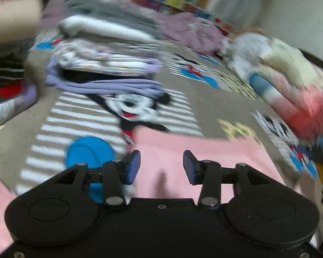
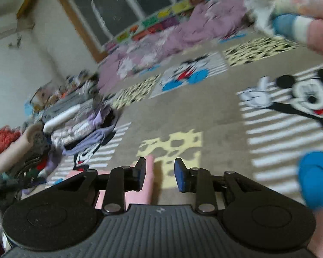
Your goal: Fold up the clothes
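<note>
A pink garment (image 1: 204,157) lies flat on the cartoon-print rug, just ahead of my left gripper (image 1: 161,166). That gripper's jaws stand apart above the pink cloth, with nothing pinched between the blue pads. In the right wrist view my right gripper (image 2: 159,175) is open too; a corner of the pink garment (image 2: 147,182) shows beside and under its left finger, not gripped. Both views are blurred by motion.
A stack of folded clothes (image 1: 105,60) stands ahead on the left, also visible in the right wrist view as the same stack (image 2: 75,124). An unsorted heap of clothes (image 1: 290,81) sits at the right. Purple bedding (image 2: 172,40) lies by the far window. The rug (image 2: 183,111) spreads between them.
</note>
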